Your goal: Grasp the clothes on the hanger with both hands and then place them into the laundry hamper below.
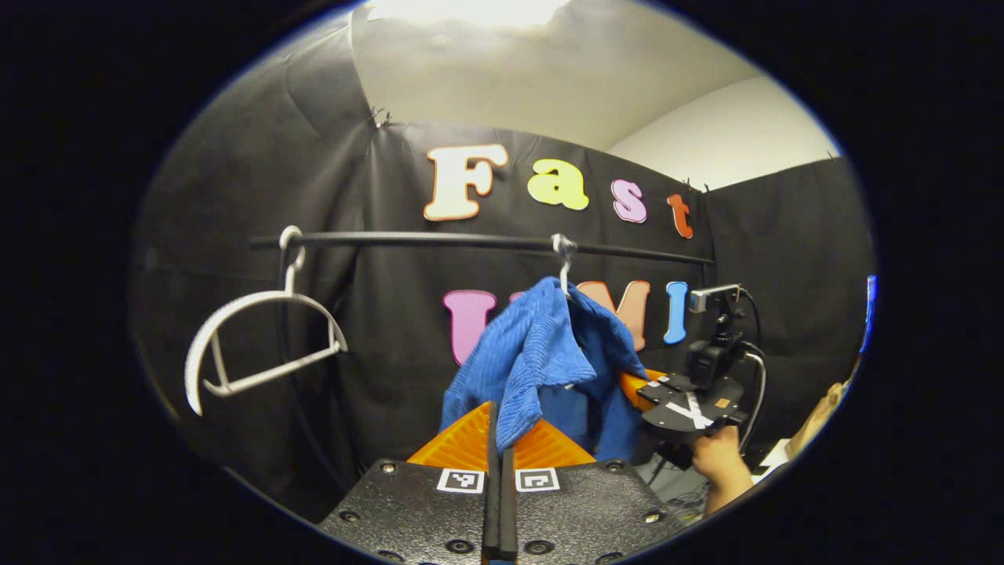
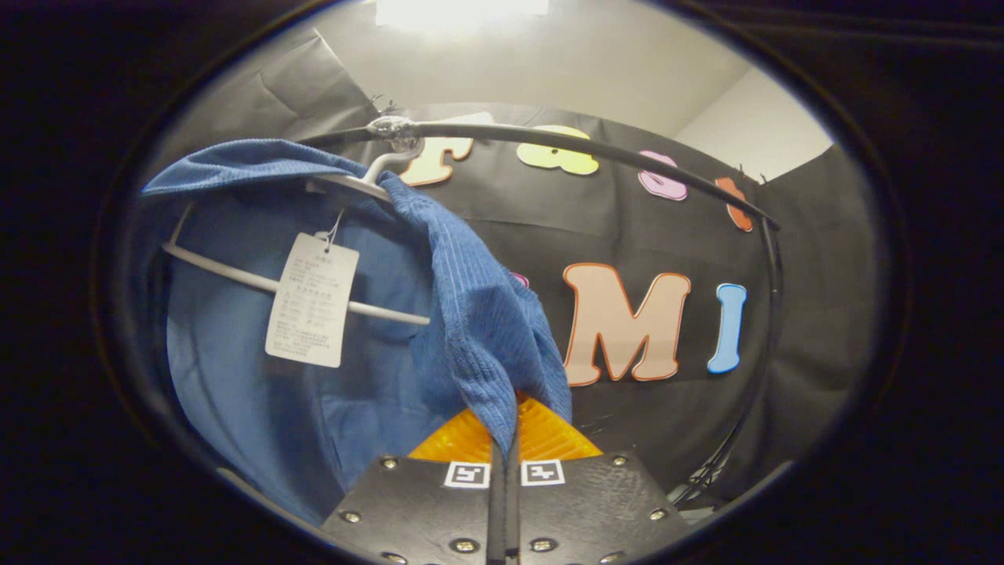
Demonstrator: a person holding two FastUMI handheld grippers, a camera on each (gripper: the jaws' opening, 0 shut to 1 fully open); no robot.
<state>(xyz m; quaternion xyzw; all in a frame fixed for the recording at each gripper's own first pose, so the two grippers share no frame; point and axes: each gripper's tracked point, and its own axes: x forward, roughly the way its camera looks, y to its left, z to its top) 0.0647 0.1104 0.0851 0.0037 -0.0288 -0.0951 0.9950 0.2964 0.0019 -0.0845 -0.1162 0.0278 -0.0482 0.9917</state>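
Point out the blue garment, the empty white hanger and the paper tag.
blue garment [image 1: 541, 353], left gripper view, bunched ribbed fabric.
empty white hanger [image 1: 259, 302], left gripper view, curved upper arm.
paper tag [image 2: 312, 300], right gripper view, middle of the card.

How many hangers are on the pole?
2. An empty white hanger hangs near the pole's left end; another hanger farther right carries the blue garment. None other shows.
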